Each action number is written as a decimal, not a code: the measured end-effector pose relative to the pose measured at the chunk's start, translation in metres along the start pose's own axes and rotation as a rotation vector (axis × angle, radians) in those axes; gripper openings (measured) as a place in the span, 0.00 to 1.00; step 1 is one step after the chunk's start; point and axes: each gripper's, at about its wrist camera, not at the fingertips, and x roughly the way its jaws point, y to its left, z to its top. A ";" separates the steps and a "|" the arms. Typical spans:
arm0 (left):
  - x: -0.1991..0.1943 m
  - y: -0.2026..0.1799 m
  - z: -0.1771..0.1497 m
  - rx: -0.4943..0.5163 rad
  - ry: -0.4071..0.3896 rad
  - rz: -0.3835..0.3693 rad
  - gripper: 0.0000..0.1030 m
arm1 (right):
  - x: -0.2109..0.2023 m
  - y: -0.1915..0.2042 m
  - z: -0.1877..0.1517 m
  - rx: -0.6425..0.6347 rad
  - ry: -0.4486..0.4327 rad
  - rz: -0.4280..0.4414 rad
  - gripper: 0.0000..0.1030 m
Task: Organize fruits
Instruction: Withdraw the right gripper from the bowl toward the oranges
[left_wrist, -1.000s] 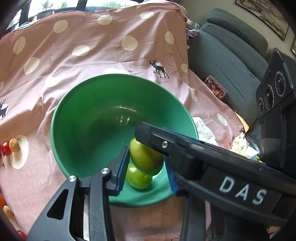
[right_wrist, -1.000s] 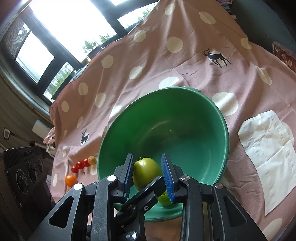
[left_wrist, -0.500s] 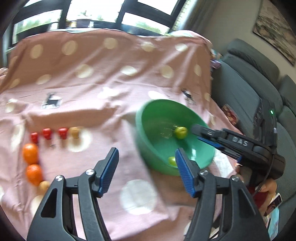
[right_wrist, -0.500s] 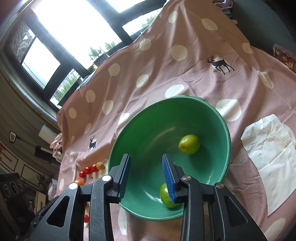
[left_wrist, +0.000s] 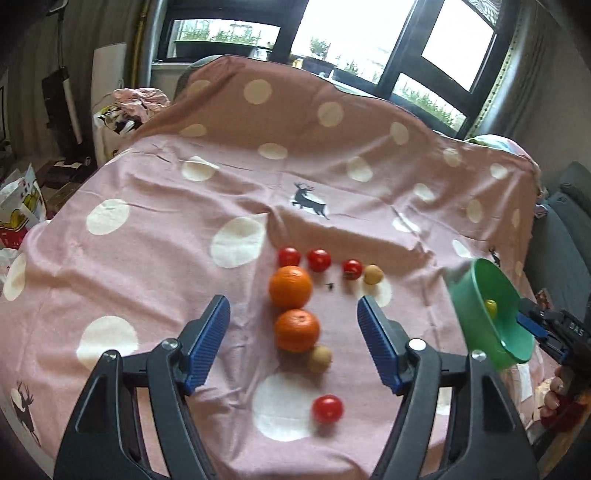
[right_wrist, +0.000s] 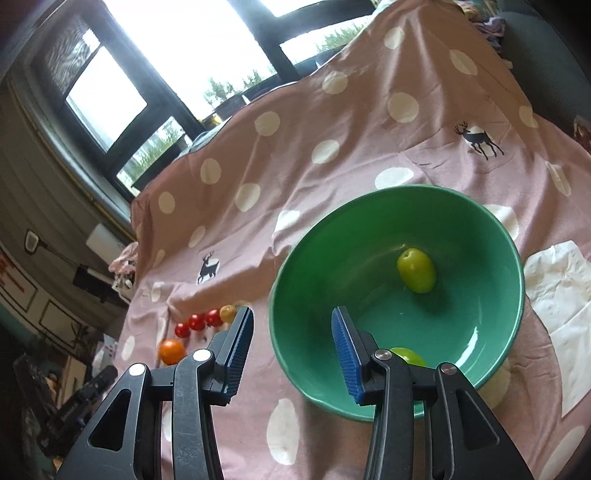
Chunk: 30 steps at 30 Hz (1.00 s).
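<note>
Your left gripper (left_wrist: 293, 343) hangs over the pink dotted cloth (left_wrist: 155, 258) with its jaws opening wide and nothing pressed between the blue pads; framed between them, lower on the cloth, lie two oranges, the far orange (left_wrist: 290, 287) and the near orange (left_wrist: 297, 329) just beside each other. A small tan fruit (left_wrist: 319, 359) touches the near orange's lower edge, and a lone red tomato (left_wrist: 327, 408) sits nearer you on a white dot. Beyond the oranges runs a row of three red tomatoes (left_wrist: 319, 260) ending in another tan fruit (left_wrist: 373, 274) on the right. Your right gripper (right_wrist: 291, 350) points down at the near rim of the green bowl (right_wrist: 480, 229); its jaws are opening too, and they hold nothing, the rim showing between the pads. Inside the bowl one green fruit (right_wrist: 416, 270) rests on the far side of the floor, well apart from a second green fruit (right_wrist: 408, 356) that is partly hidden behind your right finger. A crumpled white paper (right_wrist: 561, 295) lies on the cloth just right of the bowl. From the left view the bowl sits at the far right edge of the cloth, with your hand (left_wrist: 554, 398) on the right gripper's handle beside it.
</note>
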 end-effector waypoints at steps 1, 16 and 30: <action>0.002 0.005 0.001 -0.006 -0.004 0.004 0.69 | 0.003 0.011 -0.003 -0.035 0.011 -0.015 0.44; 0.018 0.067 0.009 -0.169 0.045 0.041 0.68 | 0.131 0.168 -0.064 -0.274 0.439 0.135 0.43; 0.013 0.066 0.016 -0.222 0.044 -0.067 0.68 | 0.177 0.203 -0.085 -0.371 0.475 0.081 0.41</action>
